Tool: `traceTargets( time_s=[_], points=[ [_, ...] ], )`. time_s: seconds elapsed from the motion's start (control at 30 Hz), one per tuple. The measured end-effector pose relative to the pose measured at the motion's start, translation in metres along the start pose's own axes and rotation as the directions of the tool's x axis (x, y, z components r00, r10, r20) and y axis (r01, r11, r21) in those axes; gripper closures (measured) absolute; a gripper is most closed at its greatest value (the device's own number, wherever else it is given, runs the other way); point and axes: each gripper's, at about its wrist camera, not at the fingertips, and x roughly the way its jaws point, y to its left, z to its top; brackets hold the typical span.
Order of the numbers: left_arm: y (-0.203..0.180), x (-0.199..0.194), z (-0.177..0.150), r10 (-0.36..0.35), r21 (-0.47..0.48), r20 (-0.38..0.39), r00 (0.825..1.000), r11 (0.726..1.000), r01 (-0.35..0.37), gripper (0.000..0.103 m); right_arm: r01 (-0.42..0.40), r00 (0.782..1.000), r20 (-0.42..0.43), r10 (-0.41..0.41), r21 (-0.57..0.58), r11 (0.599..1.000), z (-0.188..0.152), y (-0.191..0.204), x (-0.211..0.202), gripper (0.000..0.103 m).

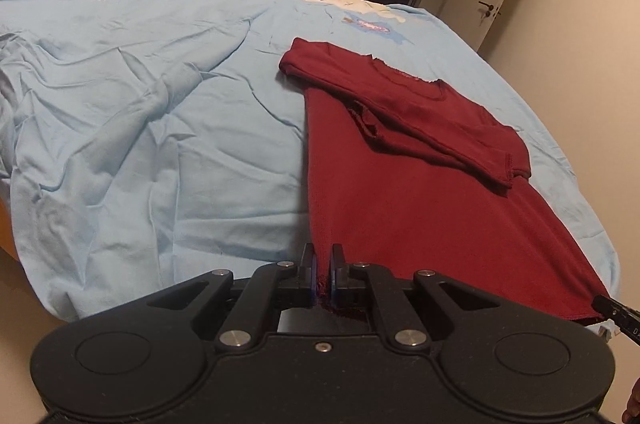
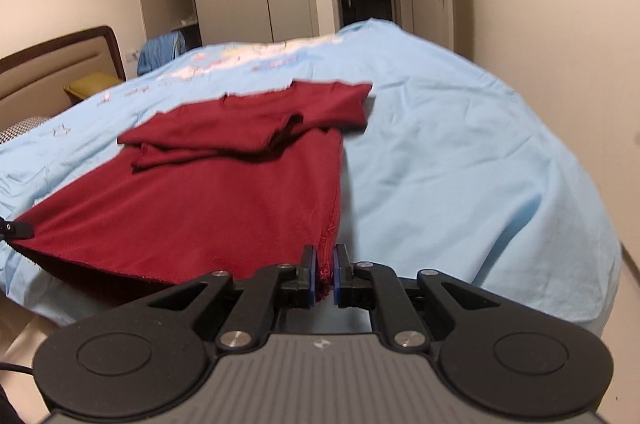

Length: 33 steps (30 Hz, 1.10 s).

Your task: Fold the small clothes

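Soft, even indoor light is cast over the blue bedsheet (image 1: 160,104); slight blur is seen, and straight lines are bent near the edges.

Bed (image 1: 160,144) in light-blue sheet, dark red shirt (image 1: 420,192) lying on it

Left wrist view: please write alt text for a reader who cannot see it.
The left gripper is shut on the near hem corner of a dark red T-shirt that lies on a wrinkled light blue bed sheet, with both sleeves folded inward. The right gripper shows at the shirt's other hem corner, at the picture's right edge.
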Motion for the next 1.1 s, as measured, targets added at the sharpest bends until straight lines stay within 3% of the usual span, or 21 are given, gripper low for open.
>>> traceTargets(
  time_s=[0.1,0.17,0.23,0.27,0.33,0.4,0.47,0.5,0.53,0.63,0.73,0.9,1.0,1.1],
  points=[
    [-0.004,0.007,-0.003,0.016,0.029,-0.016,1.0,0.999,-0.016,0.094,-0.003,0.999,-0.038,0.002,-0.015,1.0,-0.005,0.001,0.01,0.092],
    [-0.005,0.009,-0.004,0.013,0.025,-0.03,0.999,1.0,-0.012,0.082,0.008,0.998,-0.057,-0.01,-0.034,0.999,-0.007,0.002,0.013,0.089],
    [-0.003,0.01,-0.004,0.001,-0.006,-0.038,0.999,1.0,-0.001,0.076,0.017,0.998,-0.065,-0.021,-0.052,0.999,-0.009,0.004,0.014,0.077],
    [-0.002,0.01,-0.004,-0.005,-0.024,-0.041,0.999,1.0,0.004,0.069,0.025,0.997,-0.067,-0.029,-0.07,0.997,-0.009,0.004,0.014,0.072],
    [-0.001,0.008,-0.004,0.005,-0.037,-0.036,0.999,0.999,-0.006,0.055,0.034,0.997,-0.06,-0.042,-0.124,0.992,-0.01,0.006,0.013,0.047],
    [-0.003,0.006,-0.003,0.043,-0.032,-0.024,0.999,0.999,-0.044,0.023,0.025,0.998,-0.052,-0.035,-0.181,0.983,-0.01,0.009,0.011,0.039],
    [-0.006,0.002,-0.001,0.088,-0.02,-0.003,0.996,0.996,-0.088,0.006,0.011,0.998,-0.051,-0.025,-0.247,0.969,-0.01,0.013,0.009,0.027],
    [-0.007,0.001,0.0,0.103,-0.014,0.009,0.995,0.995,-0.103,0.003,0.001,0.998,-0.053,-0.017,-0.285,0.958,-0.01,0.016,0.008,0.019],
    [-0.009,0.0,0.001,0.112,-0.007,0.017,0.994,0.994,-0.111,0.002,-0.01,0.998,-0.058,-0.01,-0.322,0.947,-0.011,0.019,0.009,0.012],
    [-0.013,0.0,0.003,0.131,0.004,0.021,0.991,0.991,-0.131,0.001,-0.031,0.997,-0.074,-0.001,-0.431,0.902,-0.014,0.031,0.011,0.005],
    [-0.016,0.002,0.002,0.135,0.014,0.013,0.991,0.991,-0.135,0.001,-0.034,0.995,-0.094,-0.019,-0.528,0.848,-0.019,0.043,0.018,0.002],
    [-0.027,0.005,0.001,0.117,0.045,0.025,0.993,0.992,-0.119,0.001,0.011,0.986,-0.115,-0.117,-0.663,0.748,-0.033,0.06,0.039,0.002],
    [-0.037,0.0,-0.001,0.09,0.069,0.079,0.993,0.993,-0.096,0.001,0.078,0.98,-0.068,-0.186,-0.73,0.679,-0.041,0.067,0.048,0.002],
    [-0.05,-0.005,-0.003,0.031,0.099,0.12,0.992,0.994,-0.043,0.001,0.12,0.98,-0.009,-0.201,-0.778,0.617,-0.046,0.072,0.049,0.002]
  ],
)
